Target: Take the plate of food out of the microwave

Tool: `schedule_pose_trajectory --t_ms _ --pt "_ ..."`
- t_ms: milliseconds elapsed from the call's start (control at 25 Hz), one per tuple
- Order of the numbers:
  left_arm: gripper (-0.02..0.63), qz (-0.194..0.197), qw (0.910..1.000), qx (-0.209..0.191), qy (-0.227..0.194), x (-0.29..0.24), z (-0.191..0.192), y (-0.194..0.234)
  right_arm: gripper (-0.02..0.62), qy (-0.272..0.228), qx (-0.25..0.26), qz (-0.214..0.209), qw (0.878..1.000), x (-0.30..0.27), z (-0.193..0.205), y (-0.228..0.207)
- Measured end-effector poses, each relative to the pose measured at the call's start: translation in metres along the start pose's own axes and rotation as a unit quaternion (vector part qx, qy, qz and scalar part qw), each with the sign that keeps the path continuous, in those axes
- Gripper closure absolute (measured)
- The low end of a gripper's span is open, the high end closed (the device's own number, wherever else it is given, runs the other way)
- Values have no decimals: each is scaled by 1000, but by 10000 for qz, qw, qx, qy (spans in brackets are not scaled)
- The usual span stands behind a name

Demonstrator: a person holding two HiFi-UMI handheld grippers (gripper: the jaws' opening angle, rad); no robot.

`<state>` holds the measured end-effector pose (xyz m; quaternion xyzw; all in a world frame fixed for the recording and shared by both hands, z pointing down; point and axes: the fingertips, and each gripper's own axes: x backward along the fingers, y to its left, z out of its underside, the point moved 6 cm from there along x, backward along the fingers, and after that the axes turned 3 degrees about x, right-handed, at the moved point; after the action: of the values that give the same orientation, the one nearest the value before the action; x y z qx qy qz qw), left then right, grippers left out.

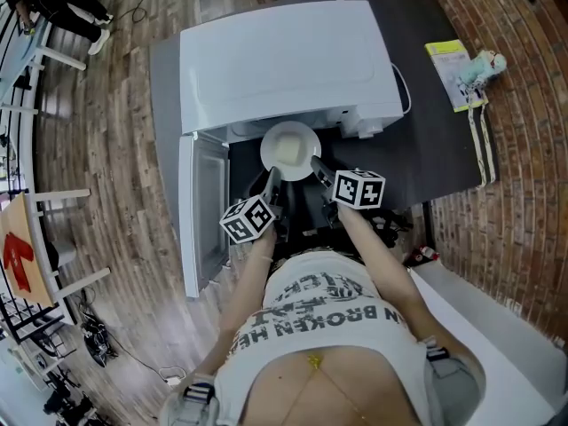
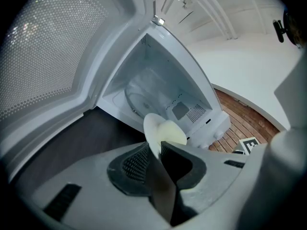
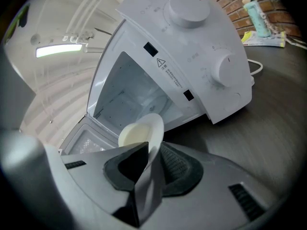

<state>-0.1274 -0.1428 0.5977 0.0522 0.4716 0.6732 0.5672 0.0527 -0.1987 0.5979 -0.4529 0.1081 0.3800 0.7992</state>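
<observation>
Plate (image 1: 290,149) | L gripper (image 1: 273,175), R gripper (image 1: 318,166) fingers clamp rim | both tilted down

Head view: above your chest, facing steeply down on the microwave (image 1: 284,60) and table (image 1: 435,140). Left gripper view: close along its jaws, into the open cavity. Right gripper view: likewise, from the control side. Shared by all: plate (image 1: 302,134).
</observation>
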Motion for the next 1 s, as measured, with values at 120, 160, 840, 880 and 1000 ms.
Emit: schedule_pose_trajectory --t_ms 120,160,840,880,1000 --pt "529 -80 9999 28 -87 1 10 -7 520 87 101 -11 9999 7 0 -8" --pt "529 -116 9999 30 -123 2 14 -10 520 119 130 -26 9998 10 0 -10" --pt "529 -288 9983 105 -495 30 27 -12 520 183 378 -234 9988 16 10 6" --pt "529 -273 9985 83 -476 35 24 -9 520 156 325 -217 9991 16 13 11" --pt "529 -193 9991 43 -375 44 20 0 520 64 286 -95 9995 15 22 23"
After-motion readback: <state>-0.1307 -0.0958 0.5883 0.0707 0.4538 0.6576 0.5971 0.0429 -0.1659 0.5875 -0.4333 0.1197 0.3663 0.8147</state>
